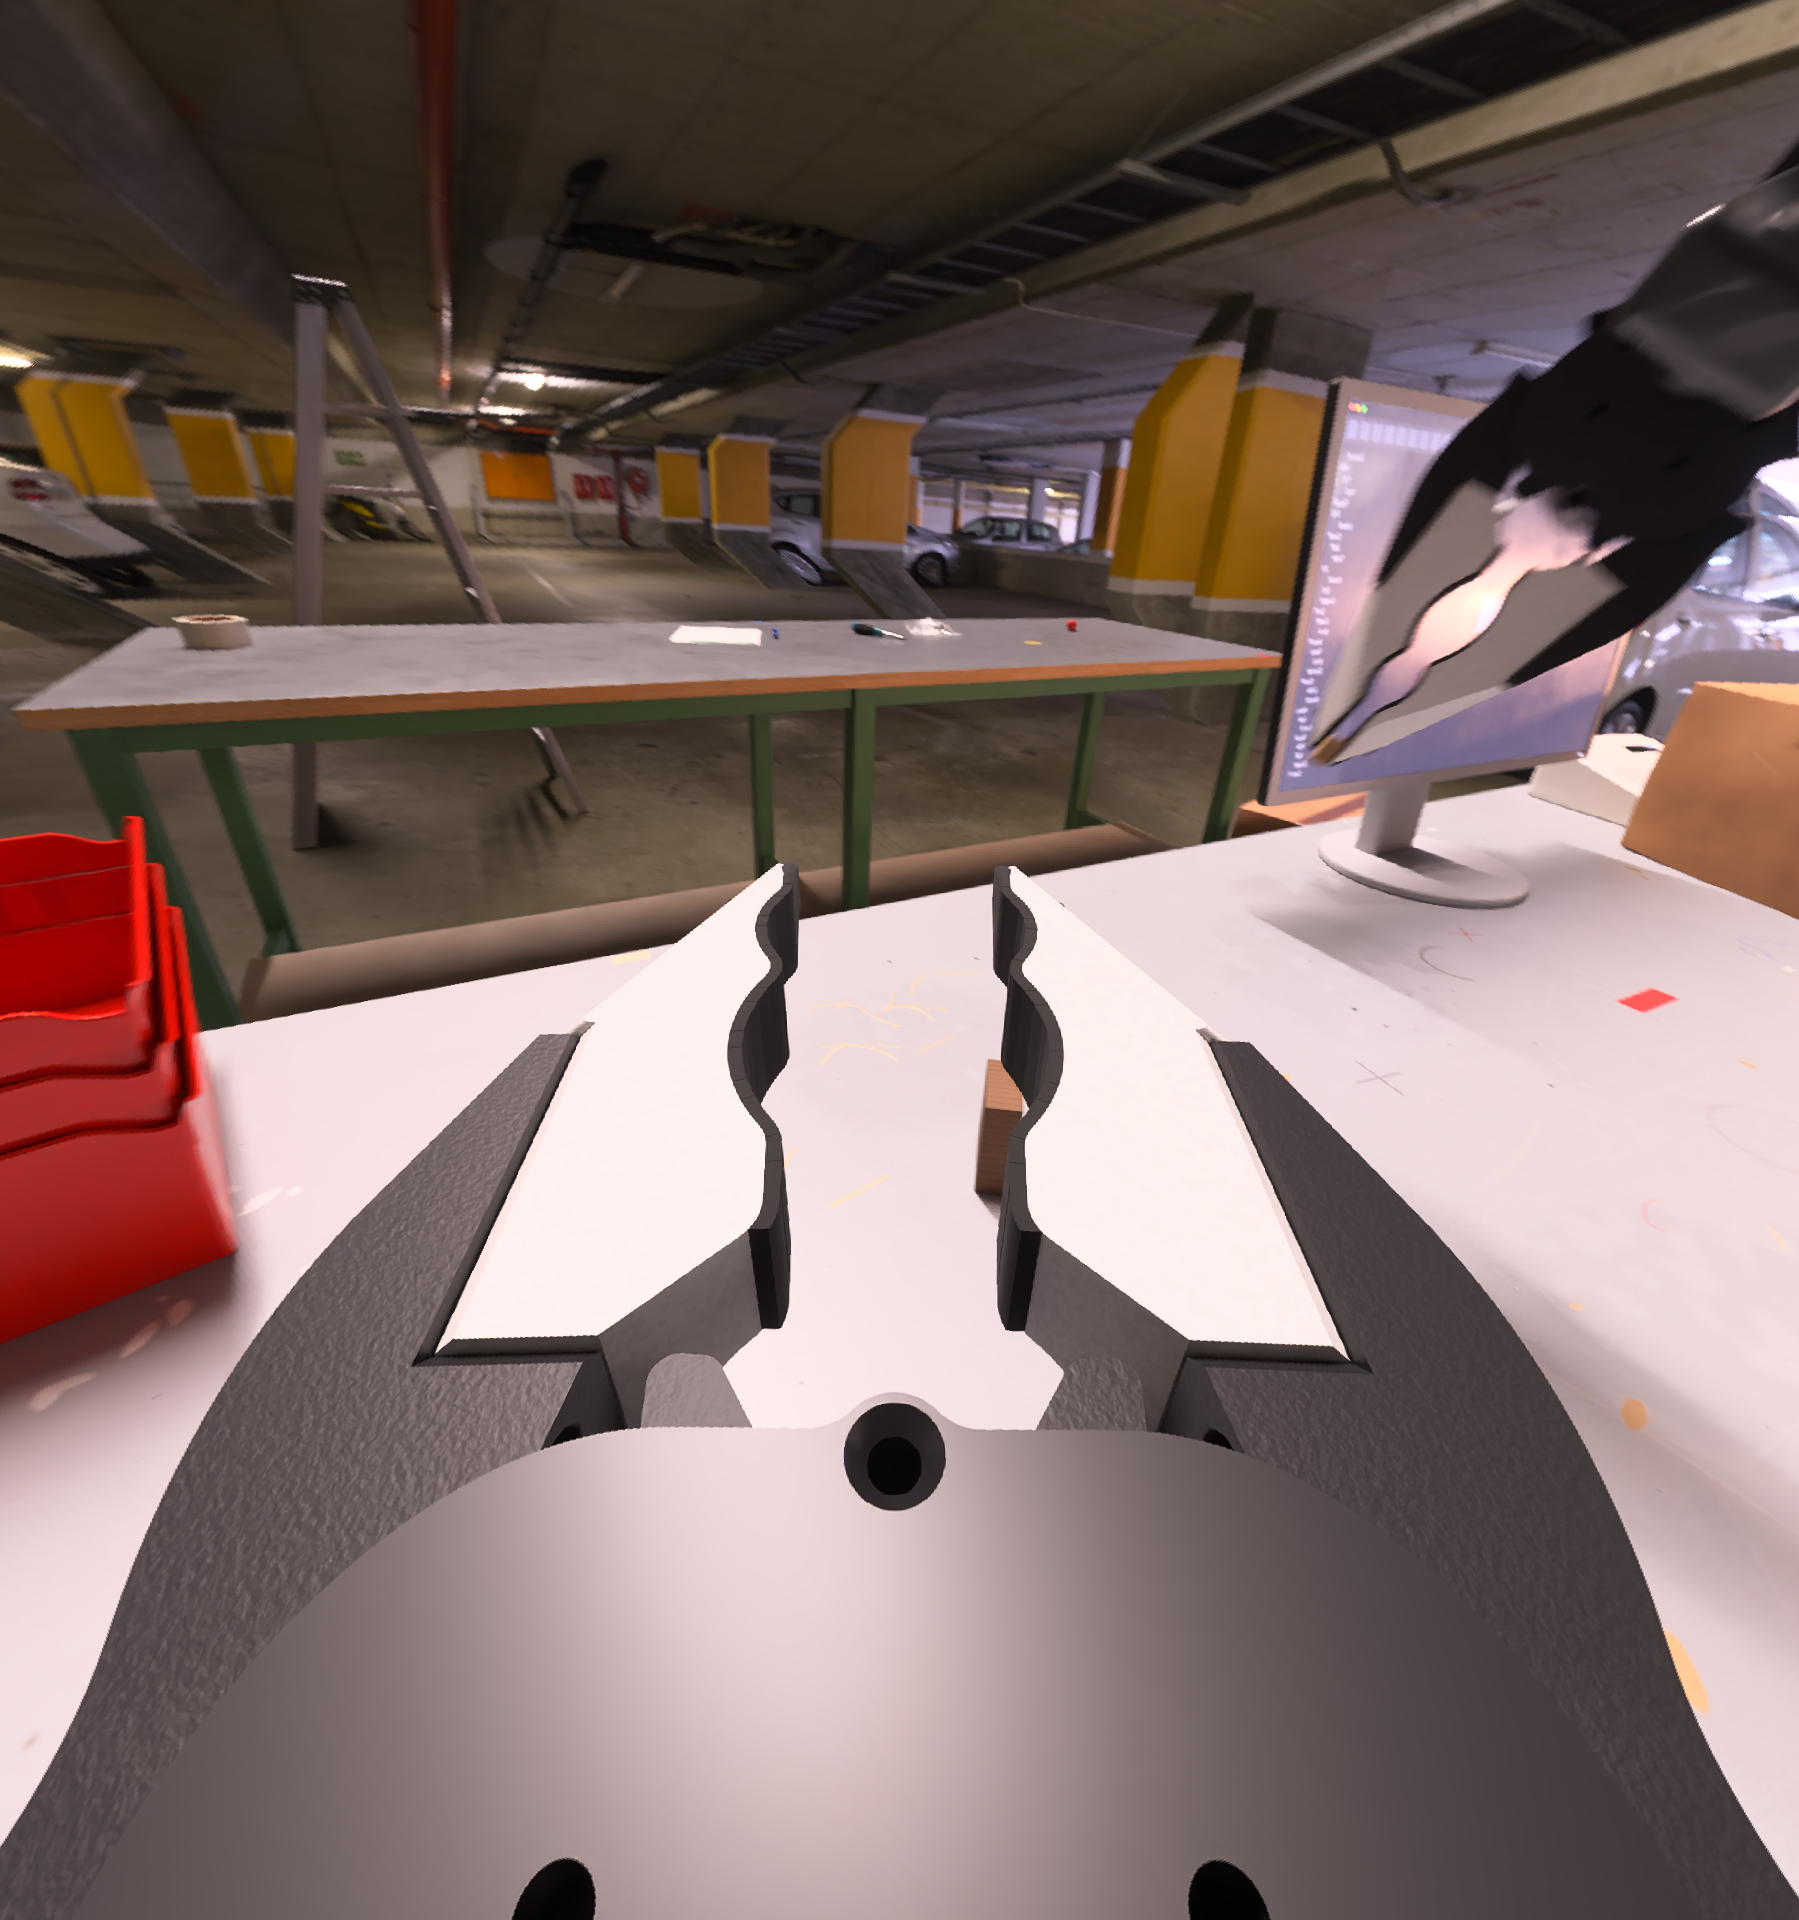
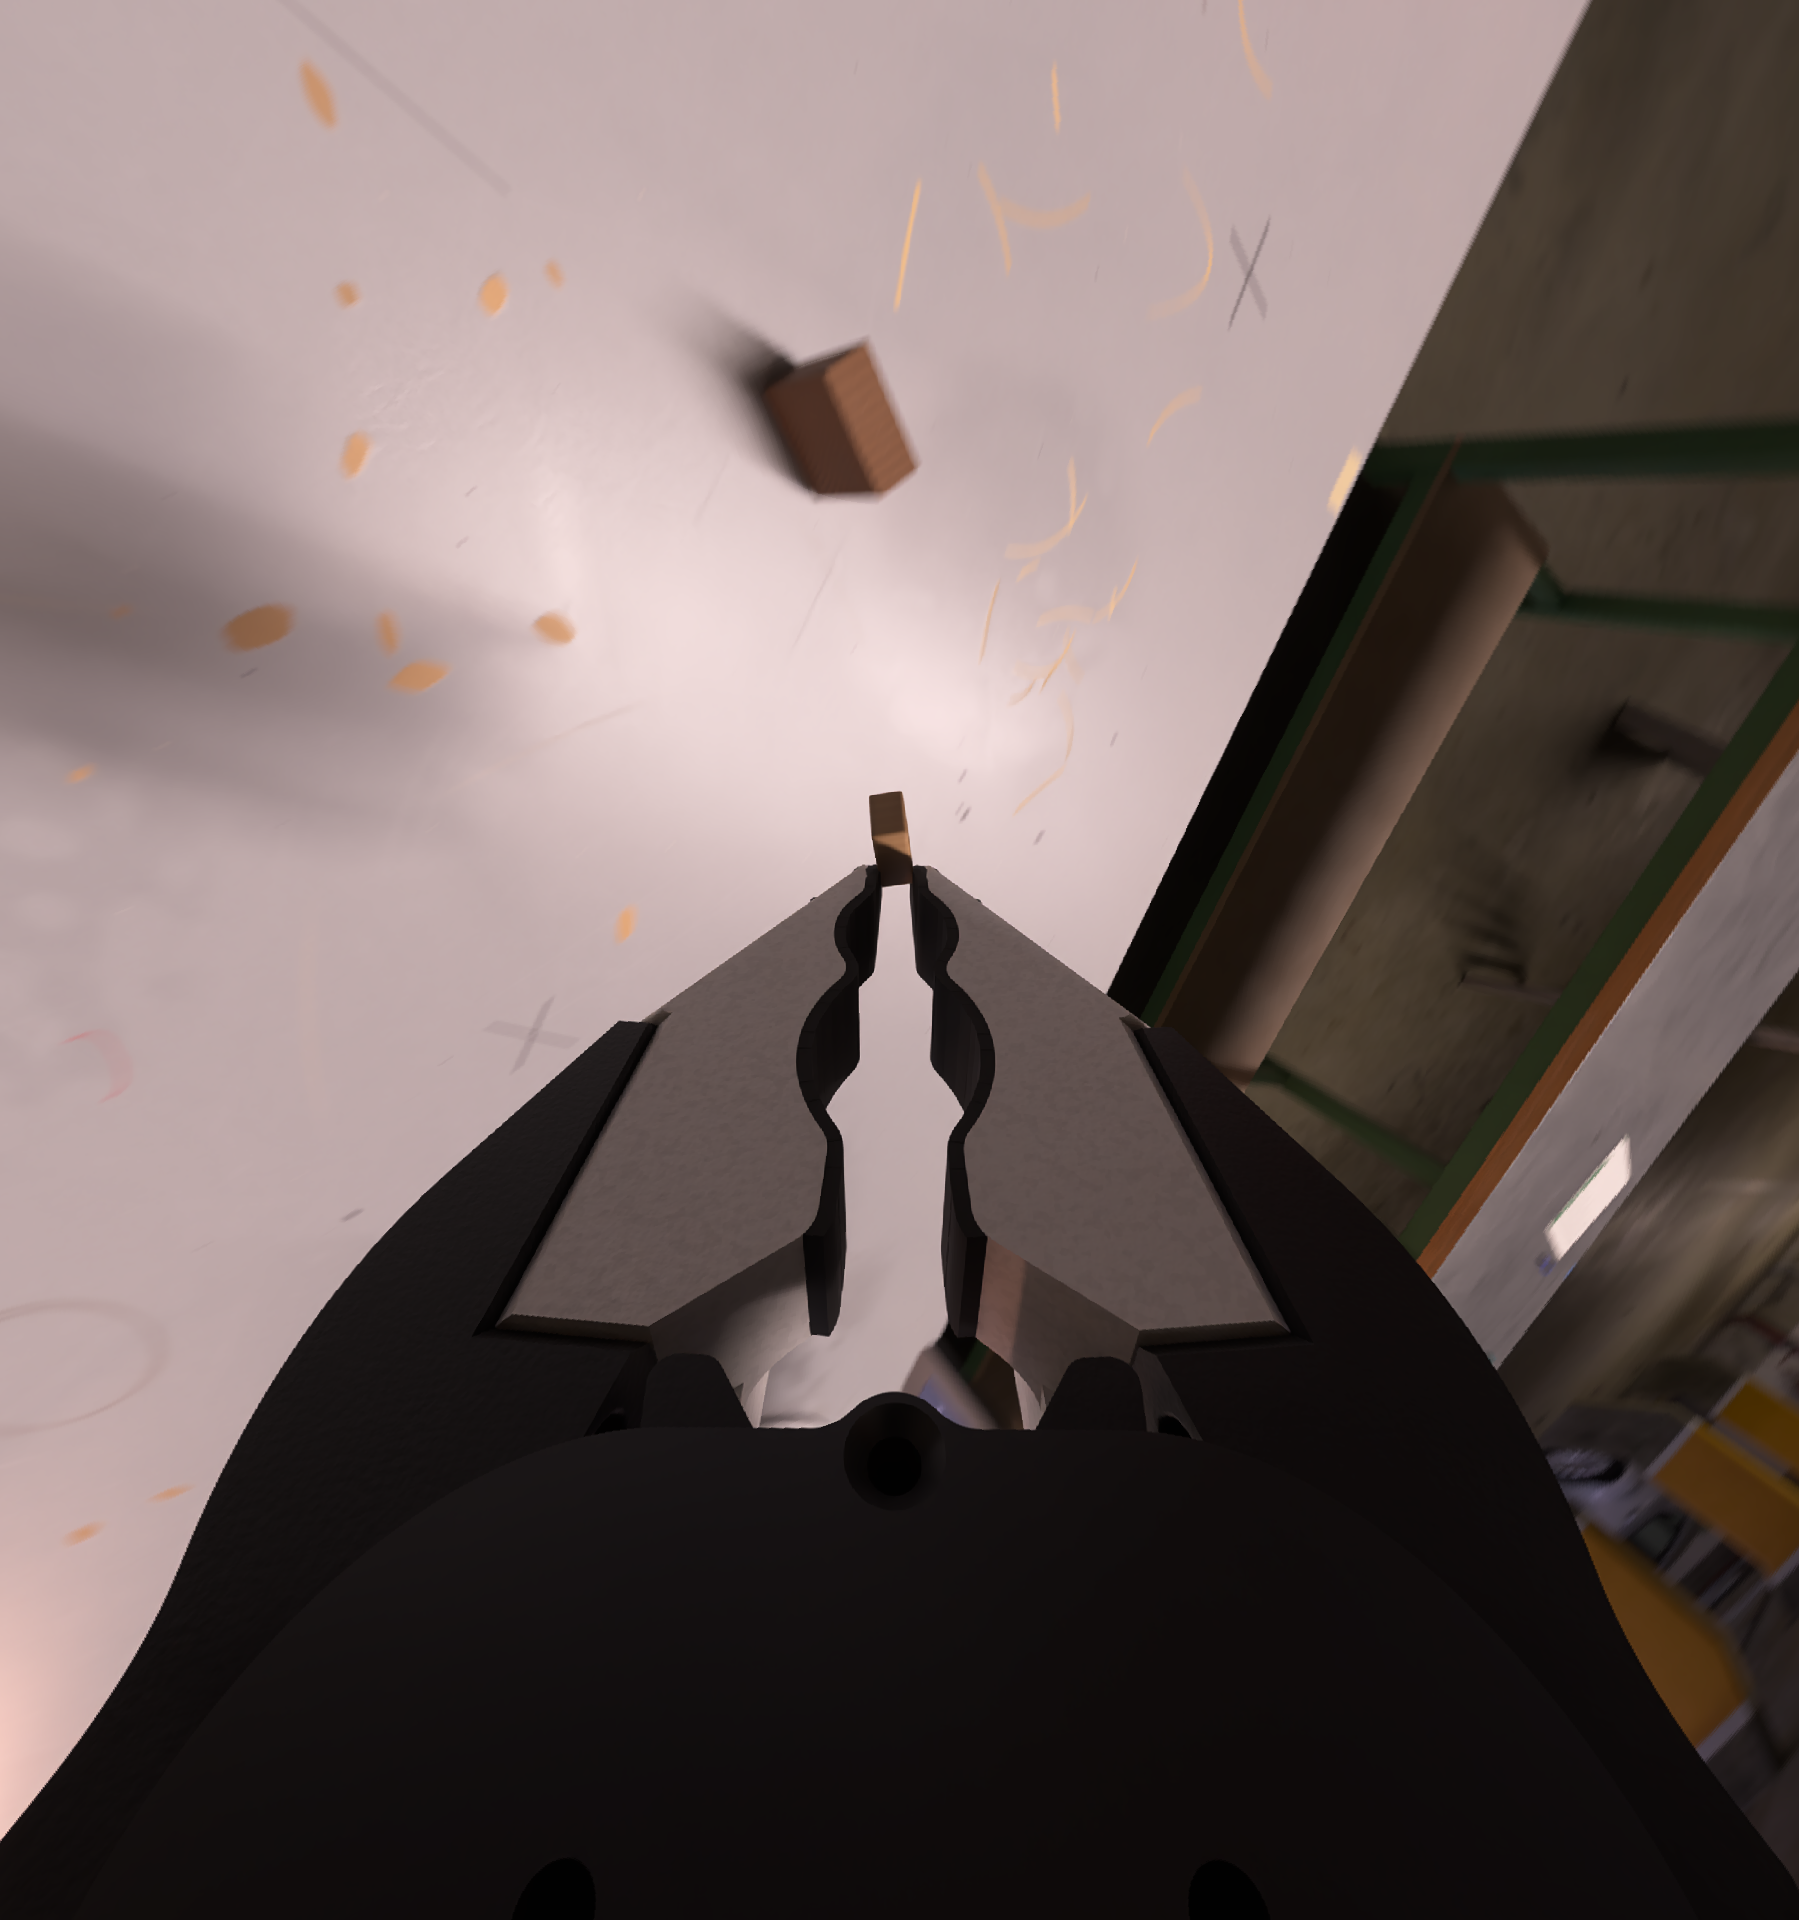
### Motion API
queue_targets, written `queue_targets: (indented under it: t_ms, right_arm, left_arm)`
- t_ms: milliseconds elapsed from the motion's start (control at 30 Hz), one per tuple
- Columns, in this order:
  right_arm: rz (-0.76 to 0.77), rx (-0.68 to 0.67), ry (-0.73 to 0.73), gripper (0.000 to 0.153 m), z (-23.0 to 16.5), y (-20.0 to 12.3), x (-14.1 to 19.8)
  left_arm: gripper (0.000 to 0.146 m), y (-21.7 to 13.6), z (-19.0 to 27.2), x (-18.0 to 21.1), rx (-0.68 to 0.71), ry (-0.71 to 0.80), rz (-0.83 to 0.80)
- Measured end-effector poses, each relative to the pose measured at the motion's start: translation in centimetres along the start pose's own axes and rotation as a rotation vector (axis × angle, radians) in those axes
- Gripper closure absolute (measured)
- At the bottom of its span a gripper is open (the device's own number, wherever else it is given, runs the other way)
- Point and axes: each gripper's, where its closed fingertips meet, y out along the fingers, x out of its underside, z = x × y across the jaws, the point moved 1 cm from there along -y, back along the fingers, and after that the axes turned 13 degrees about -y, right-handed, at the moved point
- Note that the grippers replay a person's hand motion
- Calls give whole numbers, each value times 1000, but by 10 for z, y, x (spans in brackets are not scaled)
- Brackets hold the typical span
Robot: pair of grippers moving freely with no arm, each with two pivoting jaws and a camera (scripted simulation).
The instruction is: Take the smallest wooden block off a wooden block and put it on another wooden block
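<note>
My right gripper [image 2: 895, 881] is black and shut on the smallest wooden block [image 2: 891, 834], a tiny cube pinched at the fingertips. It holds the cube in the air above the white table [image 2: 521, 852]. A larger brown wooden block [image 2: 841, 421] stands on the table ahead of it and apart from it. My left gripper [image 1: 895, 894] is grey, open and empty, low over the table. The larger block [image 1: 999, 1132] shows just behind its right finger, partly hidden. The right gripper [image 1: 1331, 743] also hangs high at the upper right of the left wrist view.
Red stacked bins [image 1: 53, 1060] stand at the left of the table. A monitor [image 1: 1435, 665] and a cardboard box [image 1: 1757, 800] stand at the back right. The table's far edge [image 2: 1290, 644] runs close by the blocks. A long bench [image 1: 646, 670] stands beyond it.
</note>
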Motion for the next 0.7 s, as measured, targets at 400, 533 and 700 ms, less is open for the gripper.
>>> queue_targets:
  t_ms: [400, 533, 700]
  right_arm:
    - [-200, -51, 577, 147, -260, -133, 92]
    - [-262, -75, 776, 147, -344, -151, 116]
    - [-291, -135, 978, 147, -421, -142, 141]
  left_arm:
    - [106, 76, 66, 52, 198, 30, -221]
    - [105, 100, 97, 78, 263, 74, -302]
    - [103, 121, 119, 110, 272, 167, -390]
